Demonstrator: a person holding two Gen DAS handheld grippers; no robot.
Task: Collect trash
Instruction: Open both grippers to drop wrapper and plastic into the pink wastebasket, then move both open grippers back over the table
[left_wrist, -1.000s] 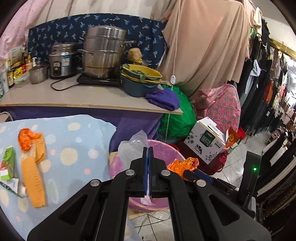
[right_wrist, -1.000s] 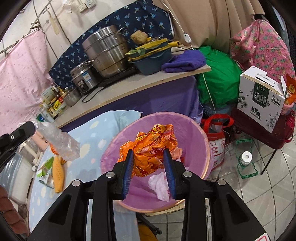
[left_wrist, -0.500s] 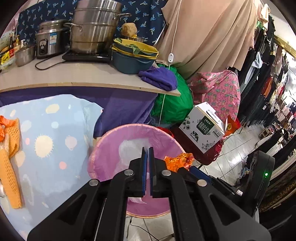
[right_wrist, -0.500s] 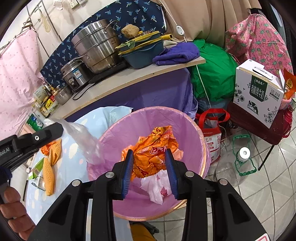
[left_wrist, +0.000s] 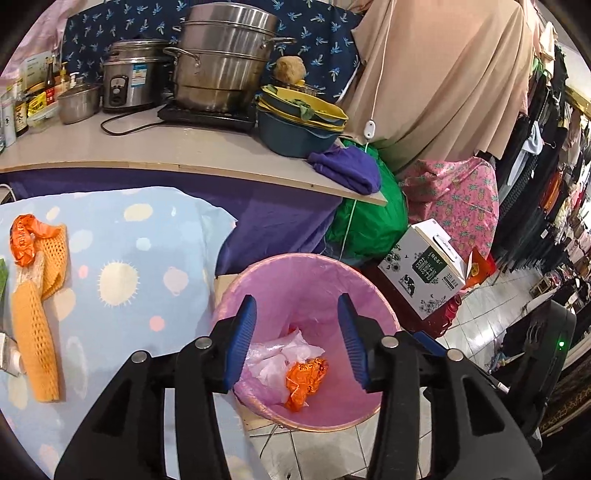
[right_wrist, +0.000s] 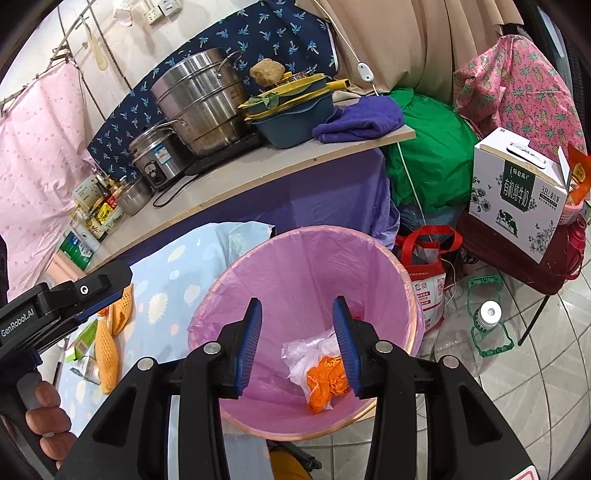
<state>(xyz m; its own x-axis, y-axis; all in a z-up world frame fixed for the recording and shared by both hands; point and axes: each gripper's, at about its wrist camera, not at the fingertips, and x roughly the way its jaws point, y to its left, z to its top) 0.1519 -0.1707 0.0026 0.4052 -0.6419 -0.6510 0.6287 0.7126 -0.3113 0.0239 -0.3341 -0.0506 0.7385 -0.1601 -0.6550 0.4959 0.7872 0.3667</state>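
1. Both grippers hang above the pink-lined trash bin. The left gripper has its blue pads wide apart and holds nothing; the right gripper is also spread and empty.
2. At the bottom of the bin lie an orange wrapper and a crumpled clear plastic bag, touching each other (so I judge the dropping step is finished for these two pieces).
3. More trash waits on the surface with the blue dotted cloth, near its left edge: an orange foam net, a second orange wrapper touching the net's upper end, and a green carton beside the net.
4. The next move, in my judgement, calls for one open gripper to travel from the bin to the left edge of the surface and to come down over the net or the wrapper before closing.
5. Readable writing: "GenRobot.AI" on the left gripper's body in the right wrist view. The white milk box carries Chinese characters and a cow drawing; I cannot read the small lines.
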